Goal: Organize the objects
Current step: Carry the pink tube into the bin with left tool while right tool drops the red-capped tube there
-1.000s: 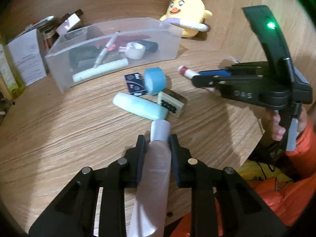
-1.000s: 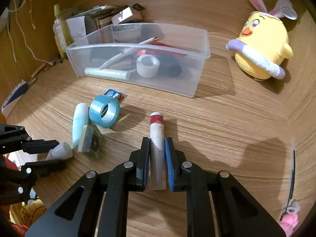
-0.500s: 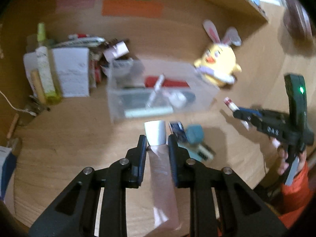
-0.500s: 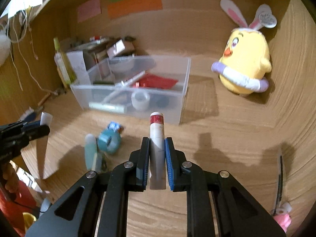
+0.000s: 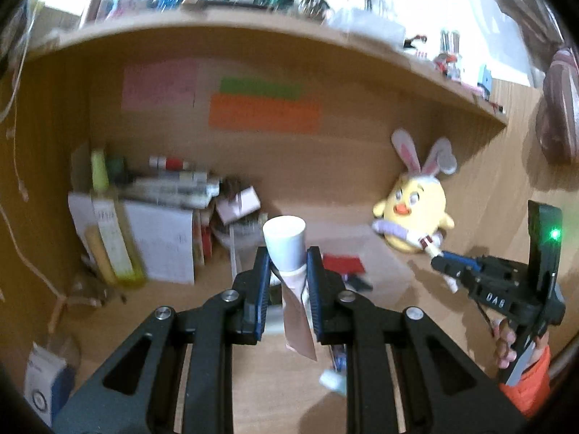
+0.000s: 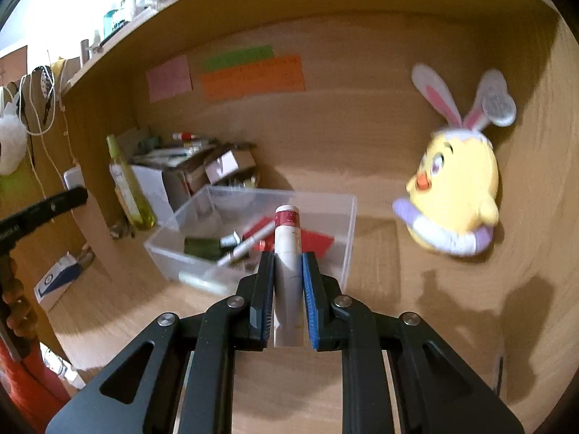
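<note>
My left gripper (image 5: 287,267) is shut on a pale pink tube (image 5: 289,256) with a white cap, held up in the air with its cap pointing at the back wall. My right gripper (image 6: 287,271) is shut on a white tube (image 6: 287,253) with a red cap, held above the near wall of the clear plastic bin (image 6: 347,224). The bin holds pens, a red card and other small items. The right gripper also shows at the right of the left wrist view (image 5: 445,266). The bin is mostly hidden behind my left gripper.
A yellow chick plush with rabbit ears (image 6: 456,188) leans on the back wall at the right. Boxes, papers and a yellow-green bottle (image 6: 128,184) are stacked at the back left. A shelf (image 5: 253,25) runs overhead. A small mint item (image 5: 333,385) lies on the desk.
Both grippers have risen from the desk with their tubes and tilted upward. The views now show the back wall and shelf. The right gripper has moved closer to the bin.
</note>
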The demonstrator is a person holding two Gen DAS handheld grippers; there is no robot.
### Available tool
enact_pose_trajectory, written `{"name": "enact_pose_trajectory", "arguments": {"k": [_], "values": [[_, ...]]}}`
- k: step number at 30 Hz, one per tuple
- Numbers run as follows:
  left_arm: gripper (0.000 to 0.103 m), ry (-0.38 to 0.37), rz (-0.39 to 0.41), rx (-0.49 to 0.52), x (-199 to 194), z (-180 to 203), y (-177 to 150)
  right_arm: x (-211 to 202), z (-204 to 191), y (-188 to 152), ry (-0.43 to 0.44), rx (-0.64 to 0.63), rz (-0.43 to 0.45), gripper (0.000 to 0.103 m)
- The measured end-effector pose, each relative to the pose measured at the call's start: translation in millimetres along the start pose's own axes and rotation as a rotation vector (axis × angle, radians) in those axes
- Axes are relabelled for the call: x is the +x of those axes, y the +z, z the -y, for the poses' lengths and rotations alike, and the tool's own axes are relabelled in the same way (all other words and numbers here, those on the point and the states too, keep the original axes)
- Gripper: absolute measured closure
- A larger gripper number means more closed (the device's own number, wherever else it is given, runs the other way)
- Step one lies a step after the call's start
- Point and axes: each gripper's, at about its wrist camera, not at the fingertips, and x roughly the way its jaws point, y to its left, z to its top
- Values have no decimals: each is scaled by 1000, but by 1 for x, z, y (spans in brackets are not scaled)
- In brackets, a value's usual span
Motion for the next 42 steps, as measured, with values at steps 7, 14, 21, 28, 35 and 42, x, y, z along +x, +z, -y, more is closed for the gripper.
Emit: {"name": "enact_pose_trajectory", "arguments": {"k": [7,14,21,28,35,42], "values": [[84,8,6,6,37,18,27,26,-5,21,10,-17,-13,89],[84,-6,-84,-33,98,28,29,69,-7,24,-5,-54,-100,89],[84,15,-182,-58,147,26,15,112,-6,12,-27,-90,-207,89],[84,40,-260,-97,171,9,3,142,-5,2,-41,-112,-278,89],[74,55,-264,-90,163,0,-1,150,-11,0,-52,-138,-307,89],[35,63,-213,-33,132,7,-3,119,-18,7,-68,-152,-254,75]]}}
